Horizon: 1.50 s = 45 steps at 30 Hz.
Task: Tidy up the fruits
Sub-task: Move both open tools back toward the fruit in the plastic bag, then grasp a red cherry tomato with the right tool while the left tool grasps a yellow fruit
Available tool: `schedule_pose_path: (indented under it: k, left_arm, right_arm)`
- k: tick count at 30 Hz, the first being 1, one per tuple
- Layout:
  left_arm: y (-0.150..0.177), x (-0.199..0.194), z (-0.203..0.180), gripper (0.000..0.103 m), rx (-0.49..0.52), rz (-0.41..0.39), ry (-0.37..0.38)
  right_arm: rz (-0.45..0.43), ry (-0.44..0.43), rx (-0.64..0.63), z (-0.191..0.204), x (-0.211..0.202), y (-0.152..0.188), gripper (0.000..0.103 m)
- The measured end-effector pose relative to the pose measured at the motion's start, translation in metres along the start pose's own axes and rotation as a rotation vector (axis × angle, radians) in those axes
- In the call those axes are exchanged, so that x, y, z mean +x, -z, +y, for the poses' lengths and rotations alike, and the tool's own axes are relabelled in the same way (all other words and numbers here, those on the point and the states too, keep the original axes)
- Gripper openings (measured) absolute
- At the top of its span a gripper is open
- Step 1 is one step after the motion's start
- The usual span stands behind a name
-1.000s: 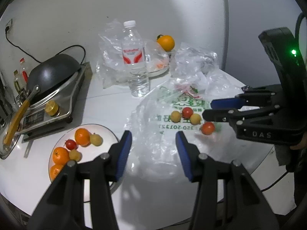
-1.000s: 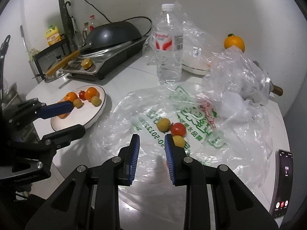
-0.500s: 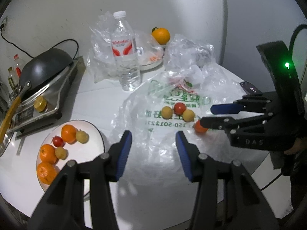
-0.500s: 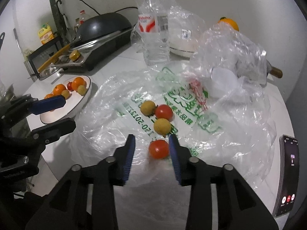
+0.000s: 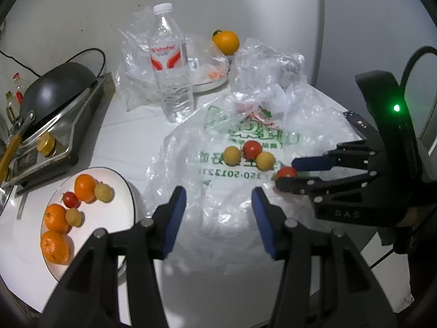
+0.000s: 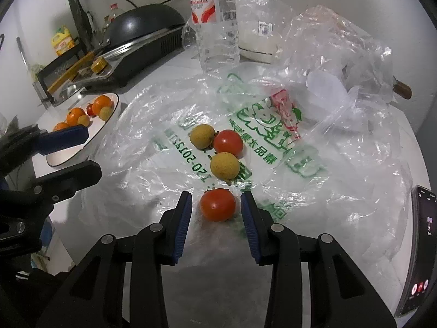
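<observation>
On a clear printed plastic bag (image 6: 278, 164) lie two red tomatoes and two yellow round fruits. The nearest tomato (image 6: 218, 205) sits between the blue pads of my right gripper (image 6: 215, 199), which is open with a gap on each side. The left wrist view shows that gripper (image 5: 286, 174) coming in from the right around the same tomato (image 5: 285, 171). My left gripper (image 5: 218, 194) hovers over the bag's near edge, jaws opening, nothing between them. A white plate (image 5: 109, 218) on the left holds oranges, a small red fruit and yellow fruits.
A water bottle (image 5: 170, 63) stands behind the bag. A wok on a stove (image 5: 54, 87) sits at the left, and an orange (image 5: 226, 41) rests by crumpled bags (image 5: 270, 65) at the back. A phone (image 6: 422, 246) lies at the table's right edge.
My right gripper has opened wider and sunk onto the bag, so the nearest tomato now sits between its pads. The left gripper has drifted forward and down a little.
</observation>
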<state>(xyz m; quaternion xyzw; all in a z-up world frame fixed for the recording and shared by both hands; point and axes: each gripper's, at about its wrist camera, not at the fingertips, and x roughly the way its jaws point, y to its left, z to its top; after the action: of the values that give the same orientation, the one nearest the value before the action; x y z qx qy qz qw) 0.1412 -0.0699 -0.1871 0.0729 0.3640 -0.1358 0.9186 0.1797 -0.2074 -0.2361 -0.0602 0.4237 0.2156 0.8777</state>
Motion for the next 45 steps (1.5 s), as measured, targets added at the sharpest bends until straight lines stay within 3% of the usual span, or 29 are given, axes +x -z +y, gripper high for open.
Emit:
schedule_pose_path:
  k: [4,7,26,45]
  left_arm:
    - [-0.002,0.004,-0.001,0.052,0.000,0.008,-0.001]
    - [-0.003,0.006,-0.003,0.052,0.001,0.011,-0.004]
    - [-0.023,0.035,-0.040,0.052,0.067,0.051,-0.001]
    - [-0.037,0.091,-0.069,0.050,0.081,0.143,0.015]
  right_arm:
    - [0.014,0.001,-0.013,-0.001,0.006,0.002,0.038]
    - [0.017,-0.004,-0.023,-0.001,0.007,0.002,0.030]
    - [-0.091,-0.029,0.018,-0.039,-0.024,-0.007,0.030]
    - [-0.116,-0.076,0.058,-0.076,-0.022,-0.009,0.030]
